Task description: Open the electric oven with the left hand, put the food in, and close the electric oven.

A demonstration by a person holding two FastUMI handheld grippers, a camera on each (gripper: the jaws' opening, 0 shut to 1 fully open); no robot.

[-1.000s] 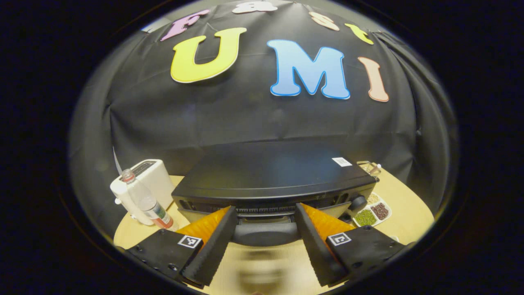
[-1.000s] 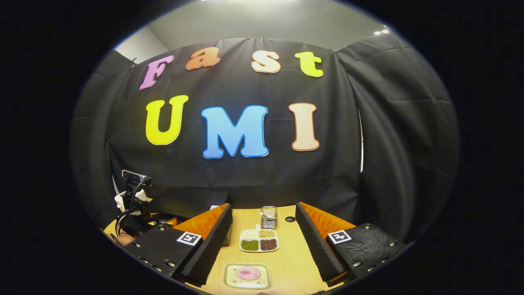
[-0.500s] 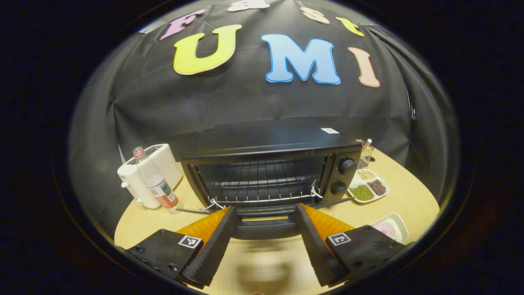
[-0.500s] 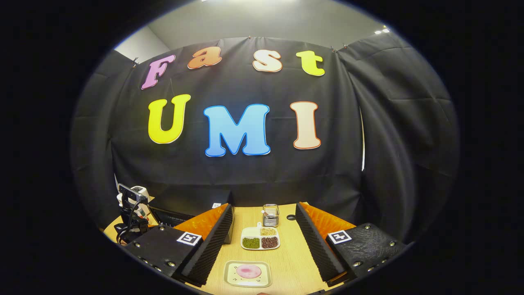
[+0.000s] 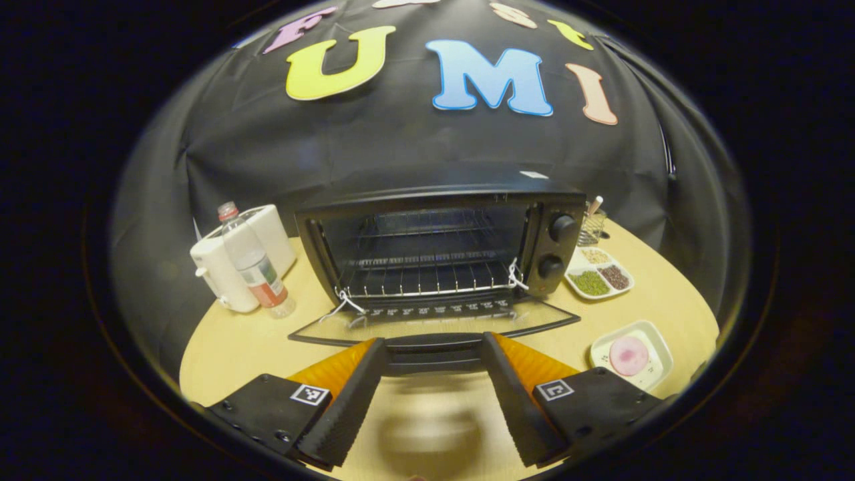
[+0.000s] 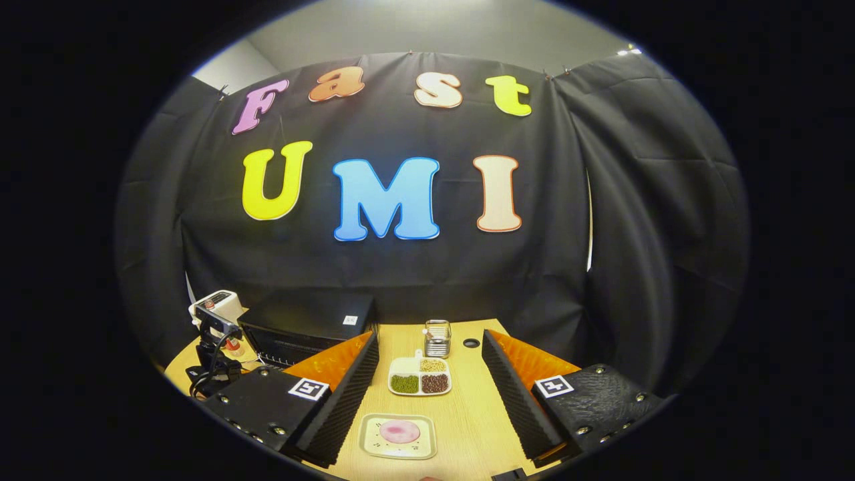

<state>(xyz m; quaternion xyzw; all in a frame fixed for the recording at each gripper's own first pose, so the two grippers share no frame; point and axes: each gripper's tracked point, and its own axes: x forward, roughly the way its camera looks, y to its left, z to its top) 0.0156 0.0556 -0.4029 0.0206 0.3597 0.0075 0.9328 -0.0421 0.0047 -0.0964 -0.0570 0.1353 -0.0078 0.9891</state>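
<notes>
At the front of the electric oven (image 5: 434,240), the door (image 5: 434,321) had swung from shut to lying flat, so opening looked done. Your left gripper (image 5: 433,374) had its fingers wide apart around the door handle (image 5: 433,354), not pinching it. The food (image 5: 628,354) sat on its plate (image 5: 651,334) to the right of the oven, so it should go in next. Your left gripper view showed the racks inside; your right gripper view showed your right gripper (image 6: 431,394), fingers apart, above the plate (image 6: 374,444).

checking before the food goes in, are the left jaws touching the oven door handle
Cannot tell. In the left gripper view the left gripper has its jaws spread wide with the door handle lying across between them, but contact at the inner faces isn't plain.
</notes>
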